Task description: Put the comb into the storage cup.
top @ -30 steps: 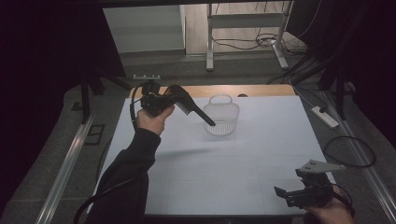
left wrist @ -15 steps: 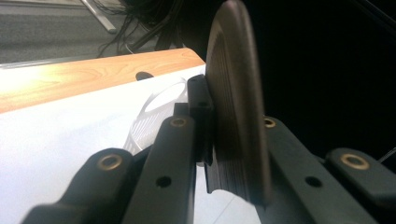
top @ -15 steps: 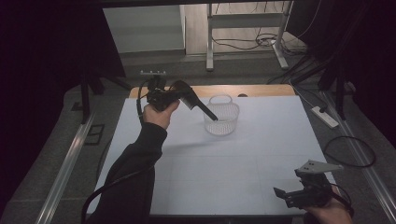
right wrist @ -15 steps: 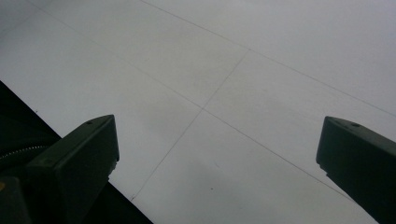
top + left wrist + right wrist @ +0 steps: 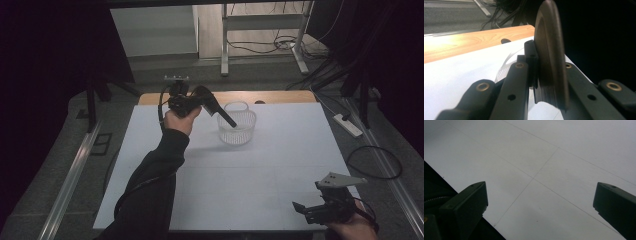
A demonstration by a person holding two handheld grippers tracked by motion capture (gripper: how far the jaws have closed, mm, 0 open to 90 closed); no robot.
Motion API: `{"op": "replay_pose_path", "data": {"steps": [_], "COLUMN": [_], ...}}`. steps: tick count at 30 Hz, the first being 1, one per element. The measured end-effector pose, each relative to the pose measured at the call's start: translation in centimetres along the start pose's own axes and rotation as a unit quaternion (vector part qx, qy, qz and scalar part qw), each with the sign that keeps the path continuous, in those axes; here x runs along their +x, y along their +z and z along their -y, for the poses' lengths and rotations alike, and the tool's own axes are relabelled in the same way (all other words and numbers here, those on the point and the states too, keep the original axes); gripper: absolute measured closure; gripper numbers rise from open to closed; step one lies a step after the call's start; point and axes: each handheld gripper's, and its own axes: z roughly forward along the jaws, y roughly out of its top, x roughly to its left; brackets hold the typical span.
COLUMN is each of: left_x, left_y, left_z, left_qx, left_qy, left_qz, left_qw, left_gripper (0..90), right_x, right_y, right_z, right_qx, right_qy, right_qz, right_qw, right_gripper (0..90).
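Dark ribbed disc (image 5: pixel 550 57) was clamped edge-on in the left gripper (image 5: pixel 227 120), held above the near-left rim of the clear basket (image 5: pixel 238 125) at the far centre of the tabletop (image 5: pixel 280 165), apparently positioned for lowering into it. Basket handle (image 5: pixel 236 105) arched over the opening and could obstruct entry. Right gripper (image 5: pixel 539 202) rested at the near right, jaws apart, holding nothing. Cables lay on the floor beyond.
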Motion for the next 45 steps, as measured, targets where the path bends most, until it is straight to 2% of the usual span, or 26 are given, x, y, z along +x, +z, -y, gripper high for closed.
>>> {"op": "replay_pose_path", "data": {"steps": [7,17,34,45], "left_x": [0.4,1.0,1.5,1.7], "left_y": [1.2,2.9,5.8,7.1], "left_z": [0.5,1.6,2.7,3.3], "left_qx": [-0.001,-0.002,0.006,0.005], "left_qy": [-0.003,-0.017,-0.023,-0.032], "left_qz": [-0.011,-0.015,-0.025,-0.029], "left_qw": [0.9999,0.9997,0.9994,0.9991], "left_gripper": [84.6,84.5,84.5,84.5], "right_x": [0.1,0.1,0.1,0.2], "right_y": [0.1,0.1,0.3,0.3], "right_z": [0.0,0.0,-0.1,-0.1], "right_qx": [0.003,0.008,0.014,0.016], "right_qy": [-0.005,-0.005,-0.009,-0.01], "right_qz": [0.0,-0.001,0.0,0.0], "right_qw": [1.0,1.0,0.9999,0.9998], "right_gripper": [0.5,0.9,1.7,1.9]}}
